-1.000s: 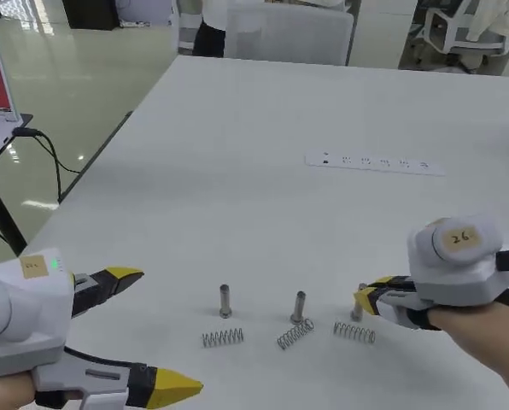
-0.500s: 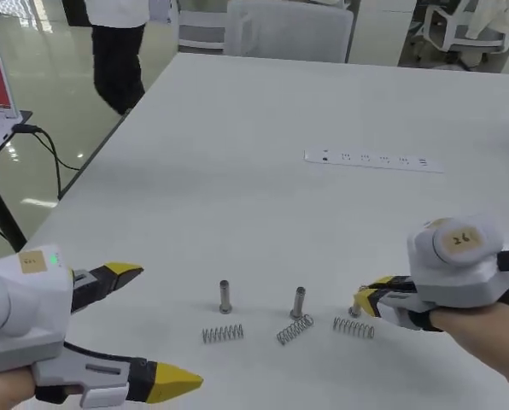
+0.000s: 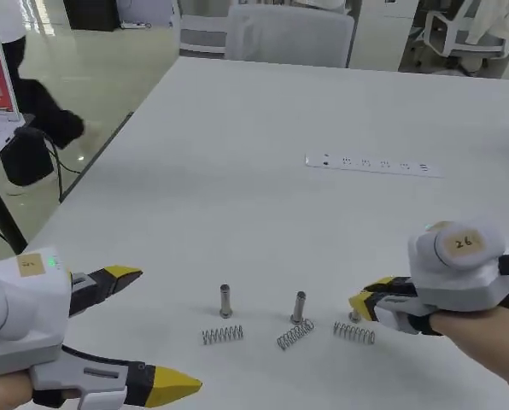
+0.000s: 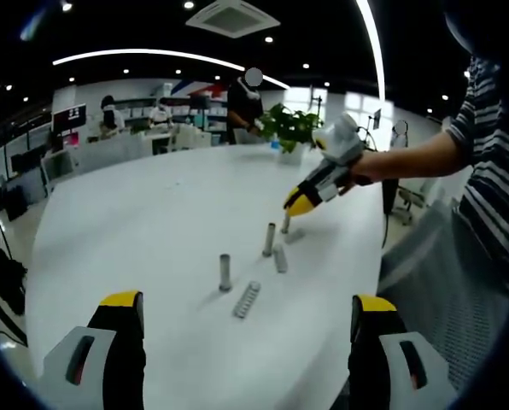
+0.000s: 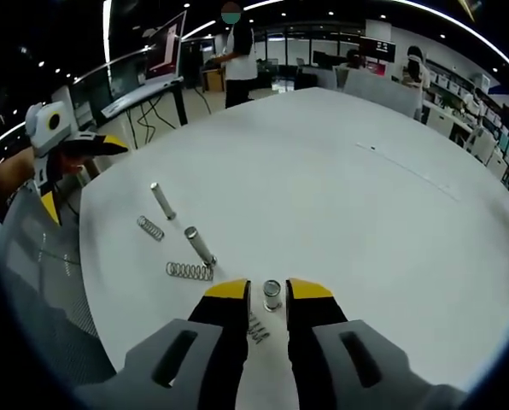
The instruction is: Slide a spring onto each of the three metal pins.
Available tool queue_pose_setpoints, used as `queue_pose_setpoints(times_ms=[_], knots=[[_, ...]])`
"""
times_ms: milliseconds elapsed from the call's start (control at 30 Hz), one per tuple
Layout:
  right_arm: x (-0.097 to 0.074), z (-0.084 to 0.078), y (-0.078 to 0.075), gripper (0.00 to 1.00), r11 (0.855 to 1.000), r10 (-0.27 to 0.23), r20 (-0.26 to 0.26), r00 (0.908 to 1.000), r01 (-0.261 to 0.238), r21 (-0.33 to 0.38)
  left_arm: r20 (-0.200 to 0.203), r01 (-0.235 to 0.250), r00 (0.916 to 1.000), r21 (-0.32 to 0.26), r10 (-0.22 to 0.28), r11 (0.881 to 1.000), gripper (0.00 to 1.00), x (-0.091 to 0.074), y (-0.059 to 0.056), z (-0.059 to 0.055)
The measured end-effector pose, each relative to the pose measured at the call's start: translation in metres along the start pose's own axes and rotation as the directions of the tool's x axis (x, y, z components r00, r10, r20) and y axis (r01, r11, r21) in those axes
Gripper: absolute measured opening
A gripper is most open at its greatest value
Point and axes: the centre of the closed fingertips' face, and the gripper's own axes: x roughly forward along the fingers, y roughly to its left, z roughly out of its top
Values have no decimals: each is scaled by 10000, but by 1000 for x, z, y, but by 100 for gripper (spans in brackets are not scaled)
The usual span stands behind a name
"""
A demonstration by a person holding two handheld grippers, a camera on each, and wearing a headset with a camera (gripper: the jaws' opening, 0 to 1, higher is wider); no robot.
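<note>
Risk centres on the right pin [image 5: 272, 295], which stands upright on the table [image 3: 323, 213] between the narrowly parted jaws of the right gripper [image 3: 363, 301]; I judge them not clamped on it. If I close off-centre or nudge sideways, this pin could topple onto the right spring [image 3: 354, 332] lying just beside its base. My left gripper [image 3: 156, 331] hangs wide open, grasping nothing, well apart from the left pin [image 3: 225, 301] and middle pin [image 3: 299, 307]. No spring sits on any pin.
</note>
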Motion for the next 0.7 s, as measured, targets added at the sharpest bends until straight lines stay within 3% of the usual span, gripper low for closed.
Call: queue_pose_setpoints(times_ms=[700], knots=[[-12, 2, 3, 27, 9995, 133, 213, 9997, -127, -298, -23, 42, 10000, -36, -42, 10000, 98, 0, 1, 0]])
